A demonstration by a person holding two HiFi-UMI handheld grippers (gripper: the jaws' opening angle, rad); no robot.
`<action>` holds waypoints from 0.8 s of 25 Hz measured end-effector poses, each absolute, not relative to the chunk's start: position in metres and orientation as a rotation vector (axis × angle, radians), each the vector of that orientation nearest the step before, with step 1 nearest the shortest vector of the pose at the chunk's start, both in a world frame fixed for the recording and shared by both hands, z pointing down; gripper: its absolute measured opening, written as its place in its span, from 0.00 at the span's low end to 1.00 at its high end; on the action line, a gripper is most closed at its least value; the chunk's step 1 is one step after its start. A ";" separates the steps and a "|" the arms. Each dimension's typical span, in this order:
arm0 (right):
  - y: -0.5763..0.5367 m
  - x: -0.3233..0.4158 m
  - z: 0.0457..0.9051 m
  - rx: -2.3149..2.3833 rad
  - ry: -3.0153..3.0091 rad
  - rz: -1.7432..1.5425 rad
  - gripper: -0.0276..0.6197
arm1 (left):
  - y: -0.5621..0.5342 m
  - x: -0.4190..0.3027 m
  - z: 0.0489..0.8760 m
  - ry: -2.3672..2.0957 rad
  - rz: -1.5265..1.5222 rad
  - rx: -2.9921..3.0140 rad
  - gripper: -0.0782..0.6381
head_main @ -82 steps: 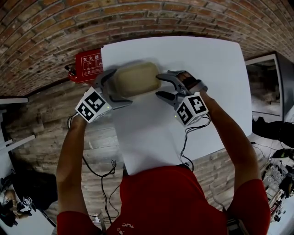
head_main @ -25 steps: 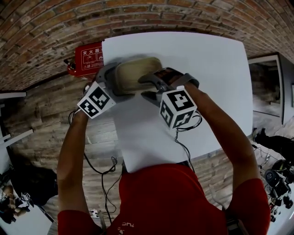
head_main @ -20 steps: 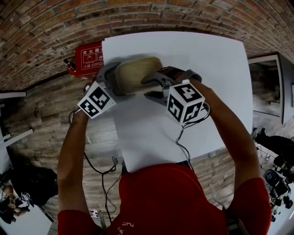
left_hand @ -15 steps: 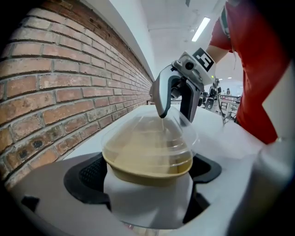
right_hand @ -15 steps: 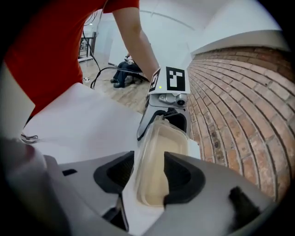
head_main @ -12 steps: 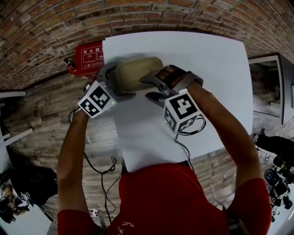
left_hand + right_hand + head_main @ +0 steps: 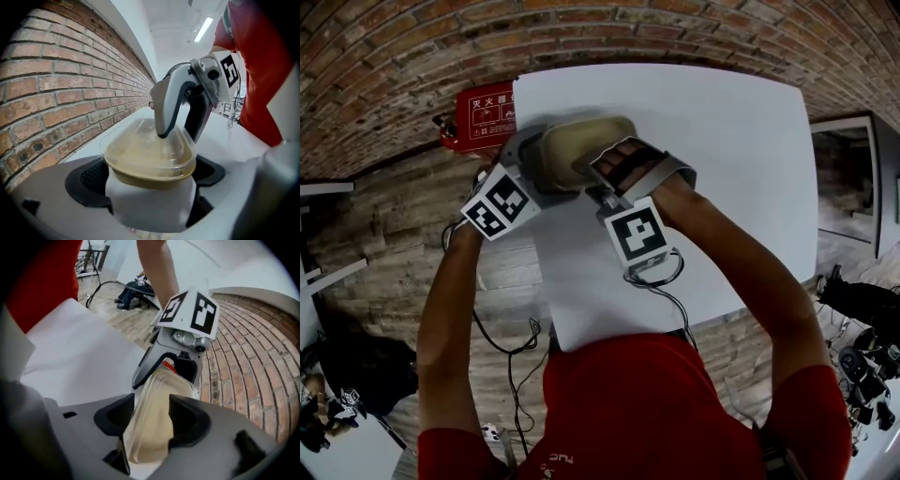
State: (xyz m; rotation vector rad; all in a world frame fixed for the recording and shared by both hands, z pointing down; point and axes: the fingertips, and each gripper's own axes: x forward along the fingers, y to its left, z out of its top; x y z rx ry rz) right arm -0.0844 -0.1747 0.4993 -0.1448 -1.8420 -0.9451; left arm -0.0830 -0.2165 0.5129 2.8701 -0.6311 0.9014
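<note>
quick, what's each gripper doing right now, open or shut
left gripper: shut on one end of the lidded container.
right gripper: shut on the other end of it.

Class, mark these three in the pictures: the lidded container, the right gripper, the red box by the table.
container point(image 7: 564, 150): head view, on the lid's uncovered left part.
right gripper point(image 7: 151, 423): right gripper view, midway between its fingertips, where the container sits.
red box point(image 7: 485, 118): head view, on its printed face.

A lab-like workroom: brick wall point(image 7: 581, 28), white table point(image 7: 722, 141), red fire-extinguisher box point(image 7: 483, 117), floor cables point(image 7: 528, 328).
</note>
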 end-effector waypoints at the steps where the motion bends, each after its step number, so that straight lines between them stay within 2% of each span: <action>1: -0.172 -0.084 0.497 -0.154 -1.870 -0.906 0.40 | -0.217 -0.084 0.513 -0.633 0.899 2.869 0.88; 8: -0.171 -0.089 0.461 -0.134 -2.064 -0.713 0.28 | -0.220 -0.087 0.513 -0.652 0.869 2.849 0.88; 9: -0.173 -0.090 0.456 -0.117 -2.090 -0.701 0.19 | -0.220 -0.087 0.513 -0.652 0.870 2.849 0.88; 10: -0.175 -0.092 0.452 -0.100 -2.108 -0.696 0.16 | -0.220 -0.087 0.513 -0.651 0.871 2.849 0.88; 20: -0.195 -0.095 0.416 0.112 -2.136 -0.916 0.15 | -0.220 -0.089 0.509 -0.689 0.849 2.846 0.88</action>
